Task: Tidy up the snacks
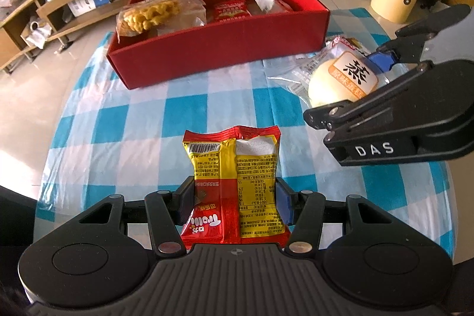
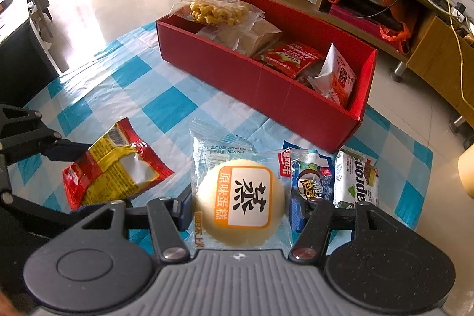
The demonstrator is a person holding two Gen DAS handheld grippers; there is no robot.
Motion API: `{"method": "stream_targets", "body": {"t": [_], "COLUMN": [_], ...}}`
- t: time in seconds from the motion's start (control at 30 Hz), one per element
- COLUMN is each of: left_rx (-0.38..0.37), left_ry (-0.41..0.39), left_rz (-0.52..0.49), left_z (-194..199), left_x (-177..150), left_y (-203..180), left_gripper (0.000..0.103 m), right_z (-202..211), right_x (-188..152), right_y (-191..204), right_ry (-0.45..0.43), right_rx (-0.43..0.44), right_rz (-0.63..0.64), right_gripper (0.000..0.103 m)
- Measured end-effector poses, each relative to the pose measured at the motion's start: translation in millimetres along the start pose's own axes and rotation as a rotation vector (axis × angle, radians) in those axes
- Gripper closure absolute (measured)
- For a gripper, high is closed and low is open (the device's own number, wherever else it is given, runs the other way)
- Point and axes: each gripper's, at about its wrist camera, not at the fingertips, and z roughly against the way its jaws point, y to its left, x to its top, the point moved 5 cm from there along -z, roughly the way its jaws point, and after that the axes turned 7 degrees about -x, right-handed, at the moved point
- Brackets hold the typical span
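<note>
My left gripper (image 1: 235,199) is clamped on the red-and-yellow gummy packet (image 1: 234,185): back side up, barcode at its 11 o'clock corner, white date patch at 1 o'clock, "Trolli" logo upside down near my palm, foil crinkled, blue pads pinching both long edges. In the right wrist view the same packet (image 2: 111,168) sits at 9 o'clock, tilted, above the checked cloth. My right gripper (image 2: 240,205) is closed on the steamed cake packet (image 2: 237,188): clear wrapper, pale round cake, white label with orange border and a big black character, printed date strip at the 12 o'clock end. From the left wrist view that cake (image 1: 340,79) is at 2 o'clock, held between the black fingers. The red box (image 1: 219,49) lies at 12 o'clock on the blue-and-white tablecloth (image 1: 148,114), already holding a yellow noodle-like snack (image 1: 151,14) at its 10 o'clock end, a red sachet (image 1: 231,9) mid-box, and a white pouch (image 2: 337,76) standing tilted at the far end. Two more packets lie on the cloth at my right gripper's 3 o'clock: a blue-and-white one (image 2: 314,176) and a white-and-green wafer pack (image 2: 358,179), touching each other, just beside the box's near corner.
</note>
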Motion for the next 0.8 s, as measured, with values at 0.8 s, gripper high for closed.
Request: {"method": "stream_targets", "body": {"t": [0.8], "left_rx": [0.079], "left_ry": [-0.109], "left_rz": [0.047], "left_z": [13], "left_x": [63], "left_y": [23], "left_gripper": [0.041], "right_z": [0], "right_x": [43], "right_y": [-28], "right_ry": [-0.076], "right_rx": [-0.035], "right_rz": [-0.096], "right_gripper": [0.043]}}
